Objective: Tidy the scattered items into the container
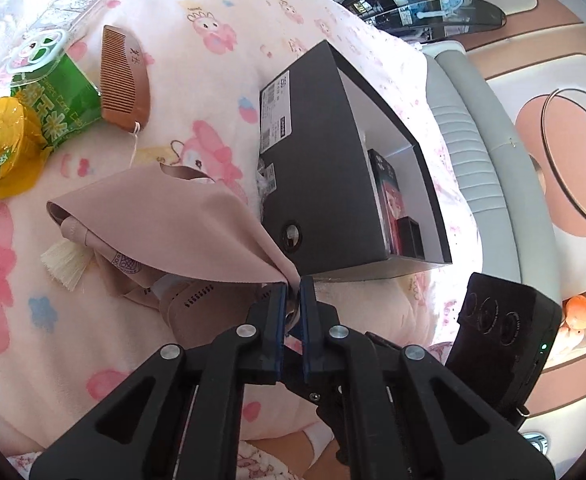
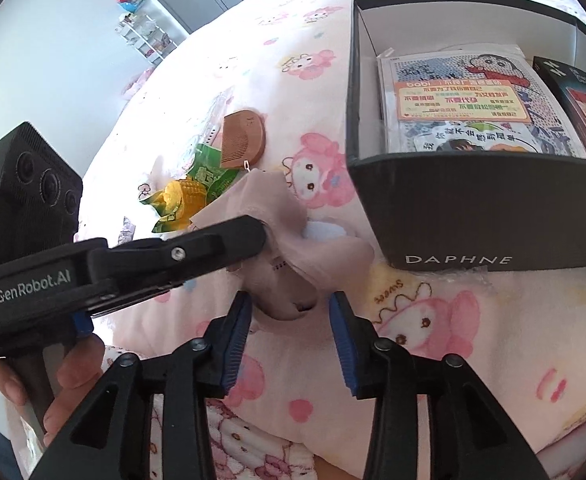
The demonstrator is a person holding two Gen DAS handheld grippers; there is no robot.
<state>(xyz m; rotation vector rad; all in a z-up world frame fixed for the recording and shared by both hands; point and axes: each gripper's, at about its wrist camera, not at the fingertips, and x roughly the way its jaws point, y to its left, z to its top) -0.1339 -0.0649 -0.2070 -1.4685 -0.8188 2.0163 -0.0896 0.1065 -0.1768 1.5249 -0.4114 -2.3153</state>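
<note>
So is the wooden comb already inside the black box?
No, the wooden comb lies on the pink blanket, left of the black box.

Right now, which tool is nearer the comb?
Left. The left tool, shut on the pink cloth, sits closer to the comb; the right tool hangs open behind the cloth, farther away.

Pink cartoon-print blanket [image 1: 221, 12] covers the bed. Grey padded headboard [image 1: 469, 128] sits w/ a round-framed wall mirror [image 1: 573, 160] just beyond it. White shelf rack [image 2: 141, 32] w/ toys stands far back.
</note>
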